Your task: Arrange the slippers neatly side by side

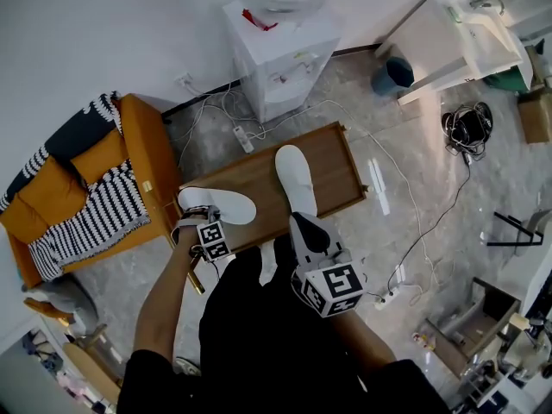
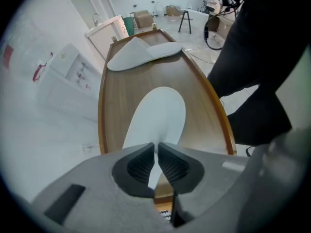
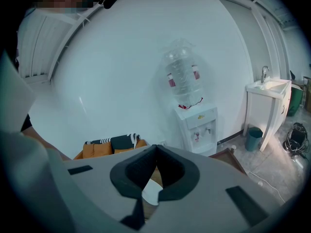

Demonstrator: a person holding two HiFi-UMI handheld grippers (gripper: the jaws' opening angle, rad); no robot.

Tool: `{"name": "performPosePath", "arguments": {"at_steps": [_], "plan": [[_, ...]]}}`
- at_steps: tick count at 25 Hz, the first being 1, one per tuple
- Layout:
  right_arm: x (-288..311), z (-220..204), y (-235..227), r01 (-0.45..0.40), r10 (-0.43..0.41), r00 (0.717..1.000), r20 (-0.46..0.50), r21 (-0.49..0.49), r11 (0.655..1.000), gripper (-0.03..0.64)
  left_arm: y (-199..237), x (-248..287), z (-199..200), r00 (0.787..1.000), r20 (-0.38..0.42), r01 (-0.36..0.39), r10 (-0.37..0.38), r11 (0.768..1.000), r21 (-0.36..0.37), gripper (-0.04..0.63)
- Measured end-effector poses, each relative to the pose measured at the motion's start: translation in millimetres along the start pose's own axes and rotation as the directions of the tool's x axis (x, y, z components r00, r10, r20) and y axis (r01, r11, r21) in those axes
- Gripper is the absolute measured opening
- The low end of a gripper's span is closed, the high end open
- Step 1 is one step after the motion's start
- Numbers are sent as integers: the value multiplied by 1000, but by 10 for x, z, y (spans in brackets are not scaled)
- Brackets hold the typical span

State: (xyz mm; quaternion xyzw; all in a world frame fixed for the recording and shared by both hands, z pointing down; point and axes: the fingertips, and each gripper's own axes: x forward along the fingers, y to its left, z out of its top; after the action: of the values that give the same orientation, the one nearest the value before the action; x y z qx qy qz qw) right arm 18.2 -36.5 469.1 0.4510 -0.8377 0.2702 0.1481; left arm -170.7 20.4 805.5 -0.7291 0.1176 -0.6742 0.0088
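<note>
Two white slippers lie on a low wooden tray (image 1: 338, 164) on the floor. The left slipper (image 1: 222, 205) lies crosswise, and my left gripper (image 1: 196, 227) points steeply down at its near end. In the left gripper view the jaws (image 2: 156, 147) are closed to a thin gap on that slipper's (image 2: 160, 113) heel edge, which runs between the pads. The other slipper (image 1: 295, 178) lies lengthwise further right, also seen far up the tray (image 2: 143, 55). My right gripper (image 1: 304, 224) hovers just behind it, shut and empty (image 3: 154, 150), aimed toward the wall.
A water dispenser (image 1: 280, 54) stands beyond the tray, with a power strip and cables (image 1: 244, 136) on the floor. An orange seat with a striped throw (image 1: 86, 188) is to the left, a white washstand (image 1: 457, 37) and a bin (image 1: 395, 74) to the right. The person's dark legs fill the foreground.
</note>
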Motion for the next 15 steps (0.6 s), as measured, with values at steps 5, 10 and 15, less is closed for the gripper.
{"name": "performPosePath", "arguments": {"at_steps": [5, 10, 15], "plan": [[4, -5, -4, 1, -1, 1000, 4, 0, 1000, 12, 43, -37, -20, 1000, 21, 14, -12, 994, -111, 34], [4, -1, -22, 3, -3, 1000, 9, 0, 1000, 12, 8, -95, -100, 998, 12, 70, -69, 957, -282, 32], [13, -3, -47, 0, -1, 1000, 12, 6, 1000, 12, 2, -193, -126, 994, 23, 106, -107, 875, -472, 31]]}}
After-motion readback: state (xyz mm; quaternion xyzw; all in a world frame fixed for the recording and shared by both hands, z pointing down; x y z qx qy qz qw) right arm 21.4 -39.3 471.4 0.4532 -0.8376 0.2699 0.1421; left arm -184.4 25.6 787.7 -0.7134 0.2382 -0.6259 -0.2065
